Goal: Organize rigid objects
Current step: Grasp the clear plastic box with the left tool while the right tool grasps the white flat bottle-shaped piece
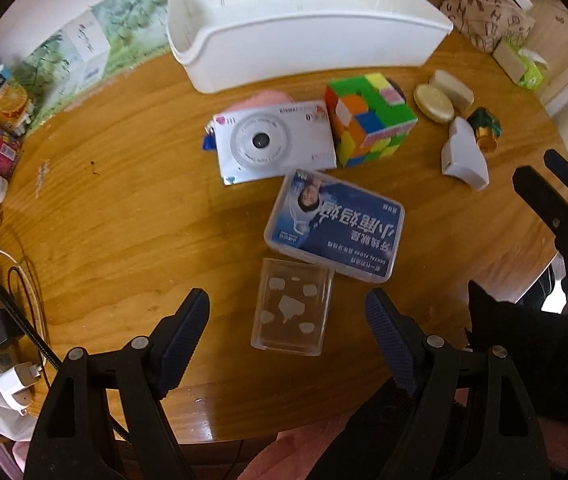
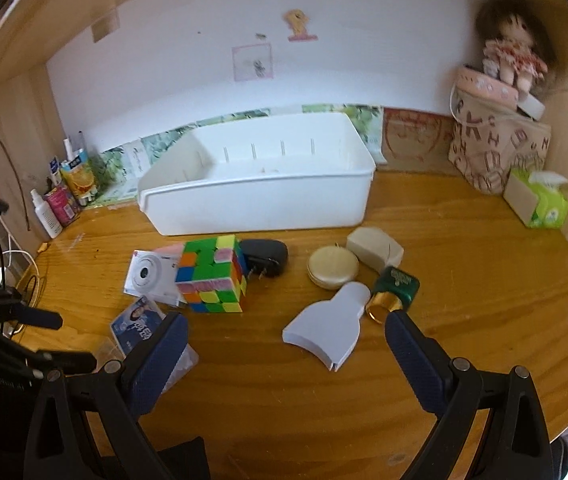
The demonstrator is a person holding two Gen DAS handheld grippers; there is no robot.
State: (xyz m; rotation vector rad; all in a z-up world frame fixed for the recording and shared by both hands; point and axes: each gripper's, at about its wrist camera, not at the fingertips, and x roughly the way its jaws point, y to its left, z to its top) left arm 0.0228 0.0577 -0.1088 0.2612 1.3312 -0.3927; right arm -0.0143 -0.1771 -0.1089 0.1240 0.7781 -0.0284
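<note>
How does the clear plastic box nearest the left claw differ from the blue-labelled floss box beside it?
The clear plastic box is see-through with only pale shapes on top; the blue-labelled floss box carries a printed blue label with a face. The clear box looks smaller and lies squarer to the camera; the floss box is skewed. Both lie flat on the wooden table, corners nearly meeting.

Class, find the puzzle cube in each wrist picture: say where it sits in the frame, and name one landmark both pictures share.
Left wrist: the puzzle cube is upper right of centre, touching the white camera on its left.
Right wrist: the puzzle cube is left of centre, with the camera again on its left.
Shared landmark: the white bin behind the cube.
</note>
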